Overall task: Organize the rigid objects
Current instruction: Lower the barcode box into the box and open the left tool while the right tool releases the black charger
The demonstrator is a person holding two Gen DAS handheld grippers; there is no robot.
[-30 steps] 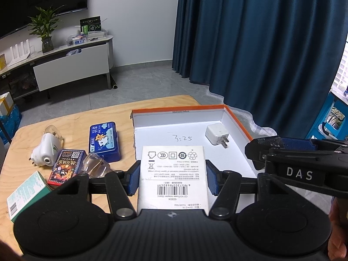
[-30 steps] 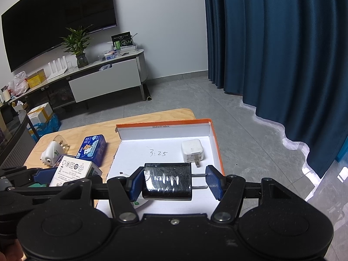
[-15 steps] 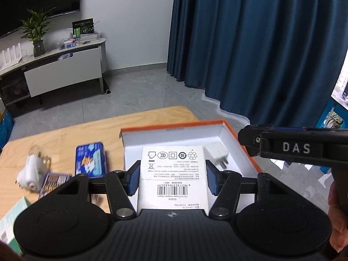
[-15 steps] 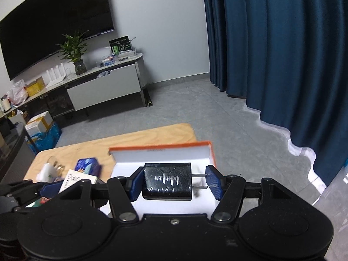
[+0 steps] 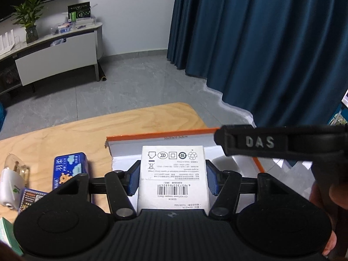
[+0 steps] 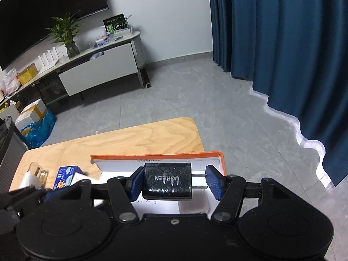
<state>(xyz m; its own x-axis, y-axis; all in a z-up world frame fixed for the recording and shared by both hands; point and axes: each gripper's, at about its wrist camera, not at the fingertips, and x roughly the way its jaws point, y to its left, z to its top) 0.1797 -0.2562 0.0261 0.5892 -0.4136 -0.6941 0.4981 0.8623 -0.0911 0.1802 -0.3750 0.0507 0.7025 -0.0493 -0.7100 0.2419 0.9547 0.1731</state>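
Observation:
My left gripper is shut on a white carton with a barcode, held above the orange-rimmed white box on the wooden table. In the right wrist view my right gripper is shut on a black charger: one pad presses its body, the other its prongs. It hangs over the same box. The right gripper's black body crosses the right side of the left wrist view, with a hand behind it. The white charger in the box is hidden now.
A blue tin, a white plug-in device, a colourful card box and a green-white carton lie on the table's left part. Blue curtains hang at the right; a white media cabinet stands beyond the grey floor.
Both grippers have moved forward over the box with their loads still held. The box and table items have slid down and closer in both views, and the white charger has gone out of sight.

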